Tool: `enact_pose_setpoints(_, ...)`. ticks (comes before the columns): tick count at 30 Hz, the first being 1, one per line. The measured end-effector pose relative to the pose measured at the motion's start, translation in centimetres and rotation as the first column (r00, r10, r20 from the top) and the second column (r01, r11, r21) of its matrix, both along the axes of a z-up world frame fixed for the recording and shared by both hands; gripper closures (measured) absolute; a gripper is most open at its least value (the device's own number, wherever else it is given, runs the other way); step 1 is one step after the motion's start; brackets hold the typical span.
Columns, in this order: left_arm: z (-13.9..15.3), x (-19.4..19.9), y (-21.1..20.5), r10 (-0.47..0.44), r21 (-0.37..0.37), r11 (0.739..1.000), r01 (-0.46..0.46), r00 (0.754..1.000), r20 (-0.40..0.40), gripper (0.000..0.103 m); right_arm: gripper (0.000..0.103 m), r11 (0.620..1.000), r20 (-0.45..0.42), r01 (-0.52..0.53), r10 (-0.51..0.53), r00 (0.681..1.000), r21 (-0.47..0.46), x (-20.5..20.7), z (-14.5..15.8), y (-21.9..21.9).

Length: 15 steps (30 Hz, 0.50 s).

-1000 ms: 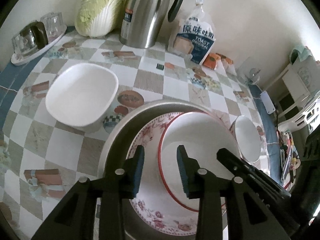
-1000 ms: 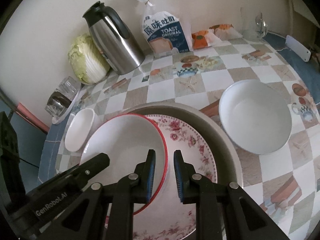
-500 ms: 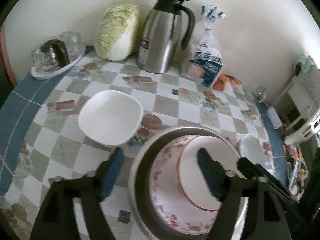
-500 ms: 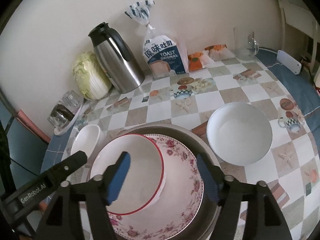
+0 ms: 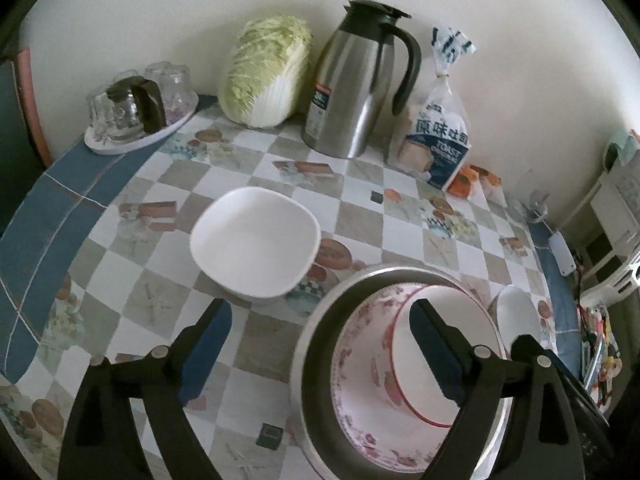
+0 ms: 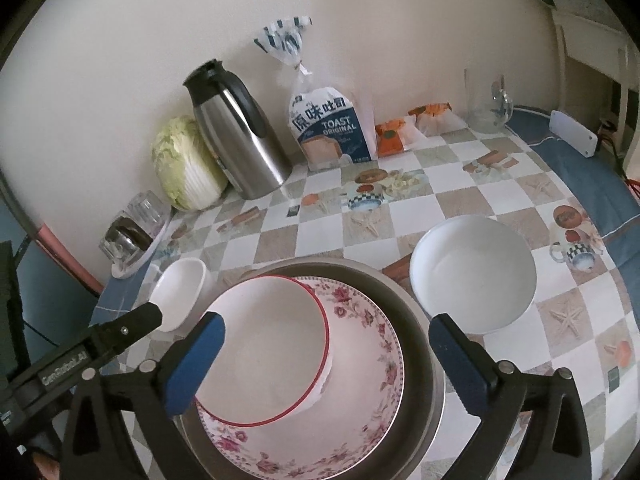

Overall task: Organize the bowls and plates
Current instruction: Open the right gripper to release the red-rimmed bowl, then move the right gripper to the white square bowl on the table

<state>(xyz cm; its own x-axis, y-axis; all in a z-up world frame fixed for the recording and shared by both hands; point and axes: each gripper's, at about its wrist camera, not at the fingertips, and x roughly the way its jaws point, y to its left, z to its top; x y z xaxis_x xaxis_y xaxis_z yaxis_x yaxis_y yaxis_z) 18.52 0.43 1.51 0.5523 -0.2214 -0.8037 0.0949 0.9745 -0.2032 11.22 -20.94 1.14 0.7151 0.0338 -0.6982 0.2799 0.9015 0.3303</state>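
Both jaws opening with nothing between them, left hand-held gripper [image 5: 320, 344] and right hand-held gripper [image 6: 326, 354] above red-rimmed bowl [image 6: 268, 344] nested in floral plate [image 6: 360, 408] at lower centre of tabletop [image 6: 400, 216].

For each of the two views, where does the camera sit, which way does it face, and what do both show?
Left wrist: on the left gripper, angled down at the white square dish; its blue-padded fingers, jaws opening, hold nothing.
Right wrist: on the right gripper, angled down over the red-rimmed white bowl; fingers opening, empty; the left gripper shows.
Shared: red-rimmed bowl, steel jug, cabbage.
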Motion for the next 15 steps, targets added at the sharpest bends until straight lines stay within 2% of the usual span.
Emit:
enact_pose_setpoints(7, 1.6, 0.2, 1.8, 0.035, 0.0, 0.999, -0.035, 0.995, 0.096, 0.012, 0.0, 0.999, 0.008, 0.042, -0.042, 0.999, -0.026, -0.5, 0.6, 0.4)
enact_pose_setpoints(15, 1.8, 1.0, 5.3, 0.101, -0.058, 0.994, -0.094, 0.986, 0.134, 0.011, 0.0, 0.999, 0.018, 0.035, -0.035, 0.999, -0.018, -0.7, 1.4, 1.3)
